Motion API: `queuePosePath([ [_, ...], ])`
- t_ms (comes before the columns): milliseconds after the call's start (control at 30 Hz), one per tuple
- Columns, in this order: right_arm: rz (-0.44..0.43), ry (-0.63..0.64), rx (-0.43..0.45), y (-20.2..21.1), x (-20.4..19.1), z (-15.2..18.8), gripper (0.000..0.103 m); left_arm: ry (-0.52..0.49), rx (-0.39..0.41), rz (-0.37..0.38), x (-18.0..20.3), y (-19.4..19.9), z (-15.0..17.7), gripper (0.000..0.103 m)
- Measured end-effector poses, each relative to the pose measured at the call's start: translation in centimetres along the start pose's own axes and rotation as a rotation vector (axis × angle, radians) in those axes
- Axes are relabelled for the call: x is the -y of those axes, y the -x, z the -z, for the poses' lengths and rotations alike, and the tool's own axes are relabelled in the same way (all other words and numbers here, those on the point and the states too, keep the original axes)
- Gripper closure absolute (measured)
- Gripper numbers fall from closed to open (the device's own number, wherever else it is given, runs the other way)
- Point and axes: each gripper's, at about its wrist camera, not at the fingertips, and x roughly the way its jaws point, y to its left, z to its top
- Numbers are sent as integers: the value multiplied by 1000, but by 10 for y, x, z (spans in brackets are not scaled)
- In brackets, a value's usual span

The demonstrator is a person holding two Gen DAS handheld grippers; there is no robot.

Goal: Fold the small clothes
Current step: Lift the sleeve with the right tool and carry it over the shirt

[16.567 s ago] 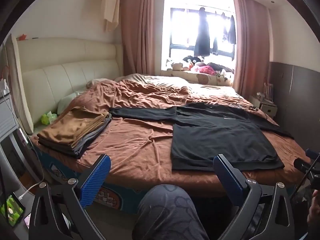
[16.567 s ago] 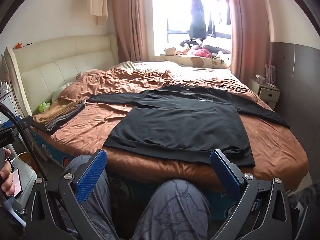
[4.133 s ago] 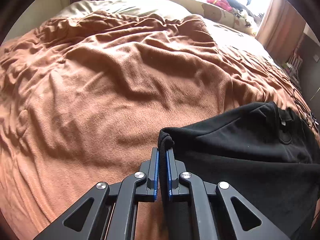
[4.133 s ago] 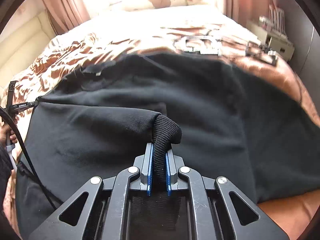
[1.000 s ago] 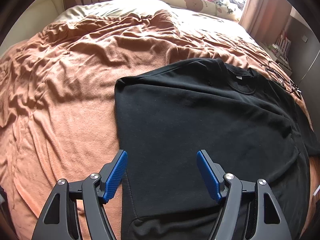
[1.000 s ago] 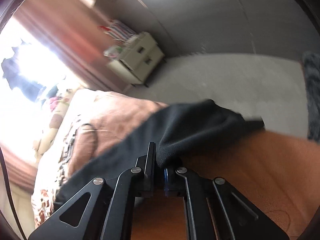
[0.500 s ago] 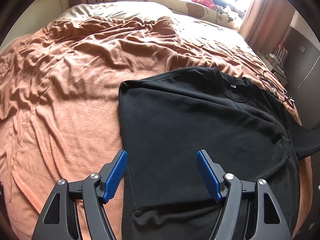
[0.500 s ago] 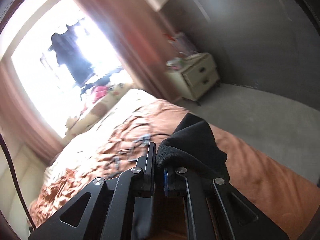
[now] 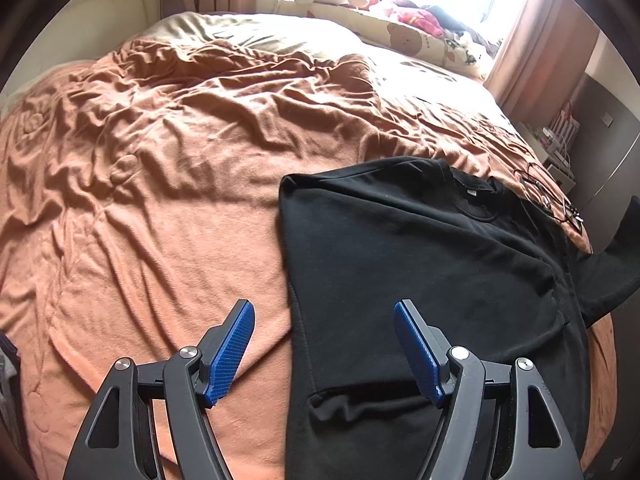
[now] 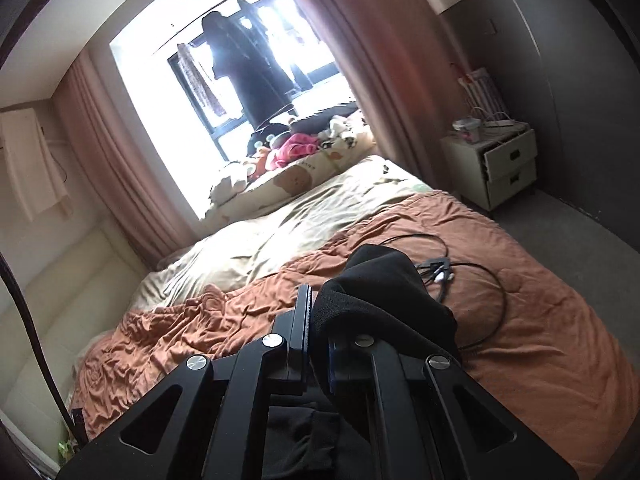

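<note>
Fabric is lying in front of the left gripper (image 9: 324, 354), whose jaws are standing wide apart over the near left edge of the black sweatshirt (image 9: 420, 264), holding nothing. Compared with a second ago the garment is sitting a little further off in this view, so the hand is backing up and away. The left sleeve is already folded in along a straight edge, and I'd judge that side finished. The sweatshirt is lying on the brown blanket (image 9: 160, 200), its long axis running from the hem nearest me to the collar pointing toward the window. At the far right, the other sleeve is lifting off the bed.

Over in the right wrist view, the right gripper (image 10: 318, 326) is clamped shut on the sleeve cuff (image 10: 380, 300), now raised above the blanket where a second ago it was low by the bed's edge. It looks ready to fold inward.
</note>
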Motion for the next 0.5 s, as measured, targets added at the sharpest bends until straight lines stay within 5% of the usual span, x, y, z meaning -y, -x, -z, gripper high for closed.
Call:
queuePosePath([
  [500, -174, 107, -145, -81, -52, -20, 100, 30, 1, -8, -33, 3, 9, 29],
])
